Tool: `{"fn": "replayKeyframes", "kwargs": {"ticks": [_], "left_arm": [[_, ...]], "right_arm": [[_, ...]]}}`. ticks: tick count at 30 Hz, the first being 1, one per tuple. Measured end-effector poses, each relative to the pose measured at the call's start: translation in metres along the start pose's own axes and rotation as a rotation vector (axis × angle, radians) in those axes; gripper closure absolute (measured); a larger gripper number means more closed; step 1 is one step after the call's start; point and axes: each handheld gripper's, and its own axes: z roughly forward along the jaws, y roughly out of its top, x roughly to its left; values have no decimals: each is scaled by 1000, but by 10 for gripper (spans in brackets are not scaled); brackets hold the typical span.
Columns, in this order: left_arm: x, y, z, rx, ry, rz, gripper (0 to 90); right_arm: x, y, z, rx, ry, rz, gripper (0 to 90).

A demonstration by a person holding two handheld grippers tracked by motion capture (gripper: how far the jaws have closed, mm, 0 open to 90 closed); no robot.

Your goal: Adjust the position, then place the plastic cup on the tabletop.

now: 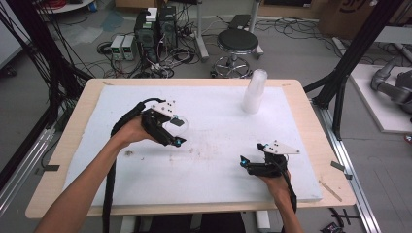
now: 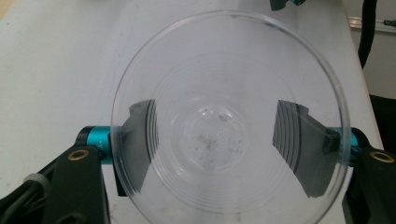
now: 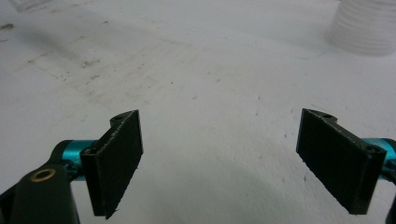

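Landmark for this report: the white board (image 1: 218, 145) that covers most of the wooden table (image 1: 311, 145).

Left gripper (image 1: 167, 128): held over the left half of the board, in the person's left hand (image 1: 128, 133). Its jaws are closed against the outside of a clear plastic cup (image 1: 176, 124). In the left gripper view the cup (image 2: 229, 123) is seen mouth-on, with one black pad (image 2: 137, 140) pressed to each side of its wall and visible through the plastic. The cup's ribbed base shows some specks or droplets; which, I cannot tell. Whether the cup touches the board or is held clear of it cannot be told.

Right gripper (image 1: 252, 162): near the board's front edge, right of centre, in the person's right hand (image 1: 277, 182). In the right gripper view its jaws (image 3: 233, 158) stand wide apart with nothing between them, over bare, lightly soiled board surface.

Stack of cups (image 1: 254, 91): a tall white-looking stack stands upright at the board's far edge, right of centre, well apart from both grippers. Its ribbed lower part shows at the top right of the right gripper view (image 3: 364, 25).

Beyond the board's far side: a black stool (image 1: 237, 43) and computer boxes (image 1: 155, 31) with cables on the floor.
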Motion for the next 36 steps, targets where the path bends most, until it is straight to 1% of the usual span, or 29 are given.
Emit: {"fn": "replayKeyframes", "kwargs": {"ticks": [2,3,14,22,23,30,31,36], "left_arm": [[-1,2,0,0,6,6,308],[0,2,-1,1,6,9,308],[-1,2,-1,19,23,4,310],[0,5,1,20,21,10,311],[1,5,1,29,22,14,311],[1,7,4,50,23,17,312],[1,7,5,43,27,12,312],[4,5,8,68,35,4,312]], "right_arm": [[-2,-2,-2,5,-5,10,147],[-3,-2,-2,-1,-3,5,148],[-2,-4,-4,-4,-8,3,148],[-2,-4,-3,1,-5,0,148],[-2,-4,-3,1,-5,0,148],[-2,-4,-3,0,-2,-6,149],[-2,-4,-3,0,-2,-7,149],[-2,-4,-3,5,4,-1,149]]}}
